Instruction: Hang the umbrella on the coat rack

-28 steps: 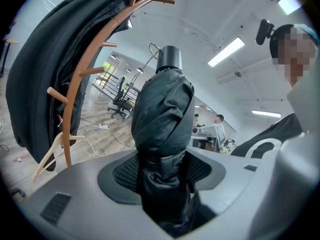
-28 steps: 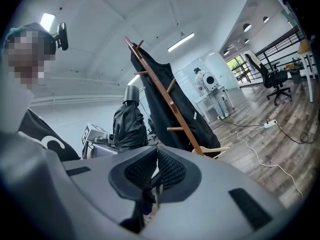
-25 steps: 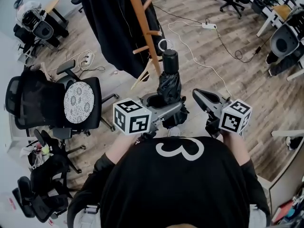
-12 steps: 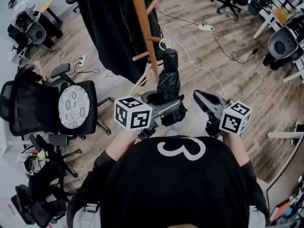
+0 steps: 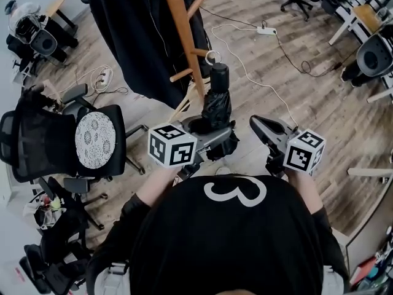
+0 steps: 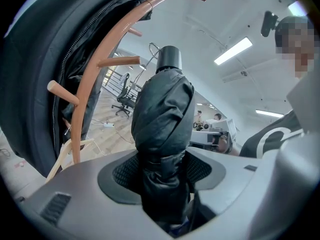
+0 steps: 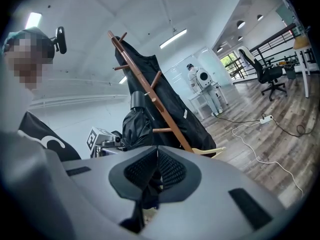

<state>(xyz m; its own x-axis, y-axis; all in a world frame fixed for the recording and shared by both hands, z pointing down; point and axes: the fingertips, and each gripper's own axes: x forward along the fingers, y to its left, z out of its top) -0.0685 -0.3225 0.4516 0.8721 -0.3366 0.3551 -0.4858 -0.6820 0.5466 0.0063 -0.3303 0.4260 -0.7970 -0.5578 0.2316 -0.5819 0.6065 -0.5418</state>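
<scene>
My left gripper (image 5: 212, 134) is clamped on the folded black umbrella (image 5: 216, 106). In the left gripper view its two jaws press on the bunched fabric low on the umbrella (image 6: 162, 114). The rest stands nearly upright above them, with the dark cylindrical handle on top. A thin loop (image 5: 212, 58) sticks up from the handle.

The umbrella is up off the wood floor (image 5: 295, 103), just beside the slanted wooden pole of the coat rack (image 5: 184, 35). In the head view the loop sits near the tip of a short peg (image 5: 198, 52), and I see it hooked over nothing. A second peg (image 5: 186, 74) juts out lower, to the left of the handle. A black coat (image 5: 135, 35) hangs on the rack's far side and fills the left of the left gripper view.

My right gripper (image 5: 258, 123) is held to the right of the umbrella and apart from it. In the right gripper view its jaws meet at the tips with nothing gripped (image 7: 156, 156). That view shows the rack (image 7: 150, 101) ahead and the umbrella (image 7: 136, 126) to its left.

On the floor, a black office chair (image 5: 37, 134) with a patterned seat cushion (image 5: 93, 139) stands near the left side. A white power strip (image 5: 266, 31) with its cable lies beyond the rack.
</scene>
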